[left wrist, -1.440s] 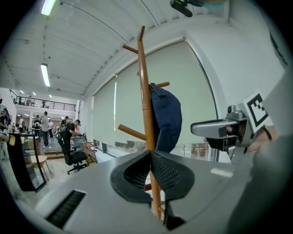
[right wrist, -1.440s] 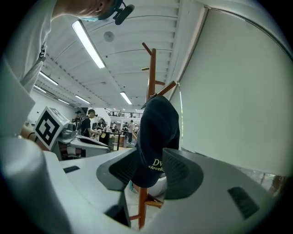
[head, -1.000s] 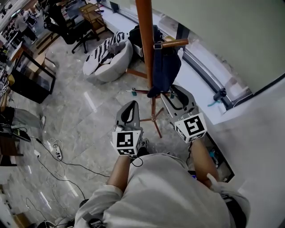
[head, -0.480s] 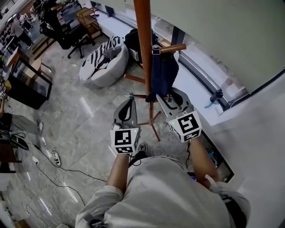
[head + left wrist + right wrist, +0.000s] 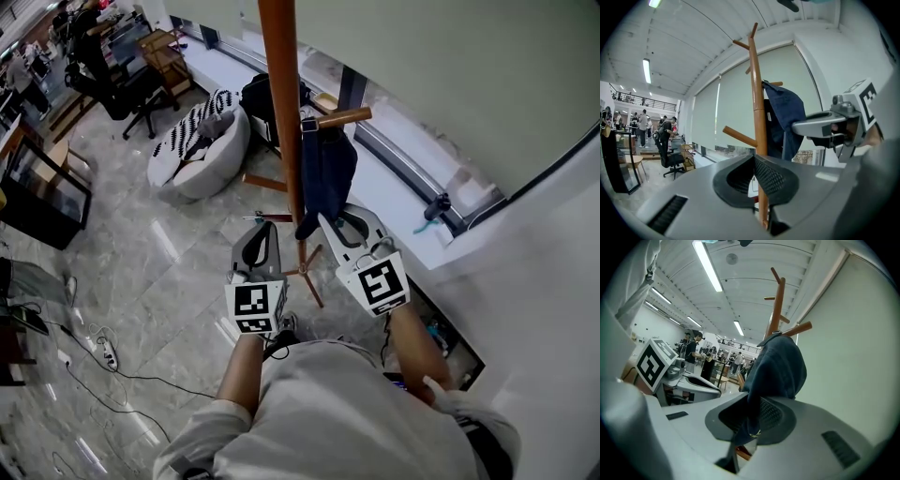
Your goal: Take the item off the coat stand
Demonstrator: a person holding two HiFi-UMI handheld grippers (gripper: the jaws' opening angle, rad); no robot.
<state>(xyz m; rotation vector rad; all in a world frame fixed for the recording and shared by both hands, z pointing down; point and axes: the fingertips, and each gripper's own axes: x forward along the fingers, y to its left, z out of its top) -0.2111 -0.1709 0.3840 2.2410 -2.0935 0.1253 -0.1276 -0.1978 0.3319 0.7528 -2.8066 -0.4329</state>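
Observation:
A wooden coat stand [image 5: 279,112] rises in front of me, and a navy blue cloth item [image 5: 323,173] hangs from its right peg [image 5: 345,117]. My right gripper [image 5: 328,223] reaches up to the item's lower edge. Its jaws are closing, and in the right gripper view the navy cloth [image 5: 780,369] runs down between the pads of that gripper [image 5: 752,420] and is pinched there. My left gripper [image 5: 264,234] hovers left of the pole, apart from it, jaws together and holding nothing. In the left gripper view the pole [image 5: 758,117] stands just behind that gripper [image 5: 754,161].
A white beanbag with a striped cloth [image 5: 192,155] lies on the floor to the left. A black bag [image 5: 262,98] sits behind the stand's base. A window ledge [image 5: 403,187] runs along the right. An office chair [image 5: 131,94] and a dark cabinet [image 5: 37,192] stand farther left.
The right gripper's jaws have come together on the hem of the navy item. Both grippers have edged toward the stand, and the left one has stayed shut.

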